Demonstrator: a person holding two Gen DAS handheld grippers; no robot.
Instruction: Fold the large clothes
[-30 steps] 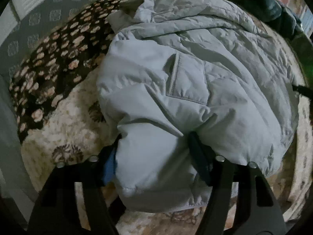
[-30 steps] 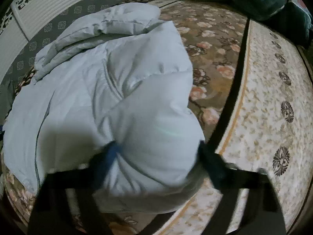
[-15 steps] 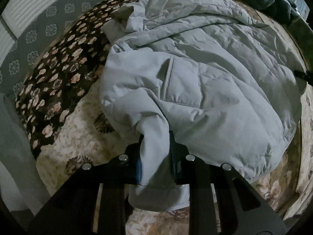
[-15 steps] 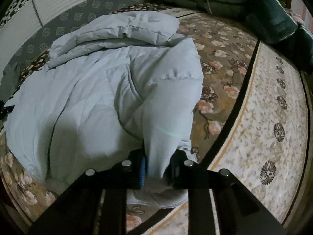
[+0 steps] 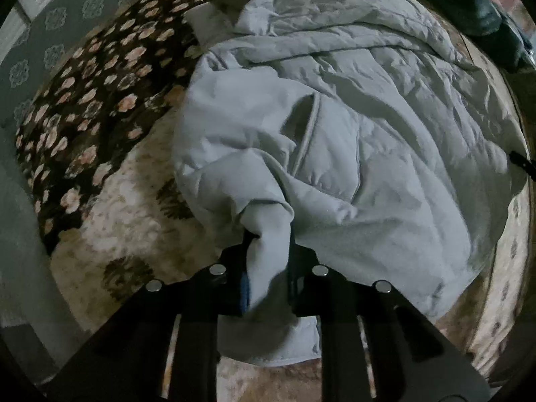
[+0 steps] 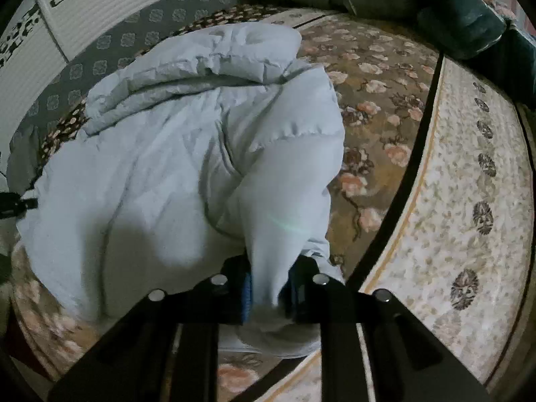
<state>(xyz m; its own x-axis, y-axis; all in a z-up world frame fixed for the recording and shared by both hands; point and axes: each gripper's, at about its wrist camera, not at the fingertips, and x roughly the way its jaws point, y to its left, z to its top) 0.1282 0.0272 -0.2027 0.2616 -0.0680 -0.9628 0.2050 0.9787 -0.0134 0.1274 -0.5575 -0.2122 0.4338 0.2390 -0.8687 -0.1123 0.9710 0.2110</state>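
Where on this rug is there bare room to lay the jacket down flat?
Most open: the pale rug border right of the dark stripe, and the brown flowered part between the stripe and the jacket. A smaller pale patch lies between the jacket and the dark flowered cloth. Crowded: cushions at the far end.

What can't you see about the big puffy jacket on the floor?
- Left wrist view: the left tongs clamp a bunch of jacket; the hem below hides behind them.
- Right wrist view: the right tongs cover the pinched edge.
- Carpet under the jacket: hidden in both.
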